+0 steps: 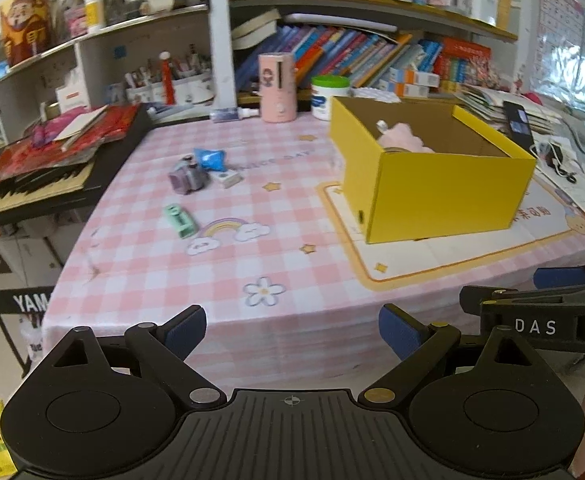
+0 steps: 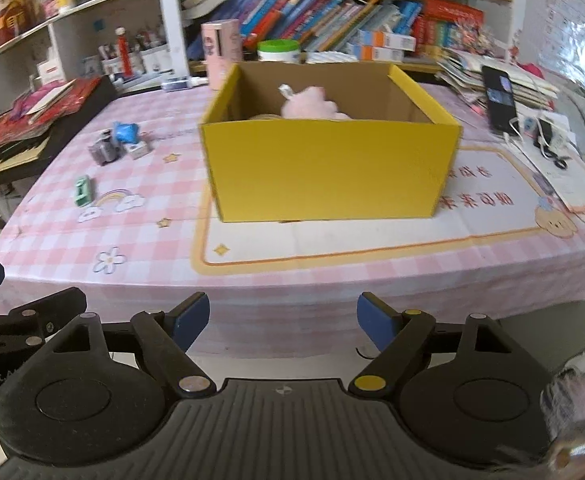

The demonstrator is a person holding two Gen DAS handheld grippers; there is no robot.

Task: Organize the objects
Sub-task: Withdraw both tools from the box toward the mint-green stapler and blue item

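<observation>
A yellow cardboard box (image 1: 444, 196) (image 2: 328, 168) stands open on the pink checked table, with a pink plush (image 1: 402, 140) (image 2: 312, 106) inside. Left of it lie a blue wrapped item (image 1: 210, 159) (image 2: 125, 131), a grey-purple toy (image 1: 187, 178) (image 2: 104, 150), a small white box (image 1: 228, 178) (image 2: 138, 149) and a green toy (image 1: 180, 220) (image 2: 82, 190). My left gripper (image 1: 292, 330) is open and empty, before the table's front edge. My right gripper (image 2: 283, 320) is open and empty, in front of the box; it also shows in the left wrist view (image 1: 540, 300).
A pink cylinder (image 1: 277, 88) and a green-lidded white jar (image 1: 329, 96) stand at the back by the bookshelf. A keyboard piled with red papers (image 1: 52, 152) is at the left. A phone (image 2: 500, 98), cables and papers lie at the right.
</observation>
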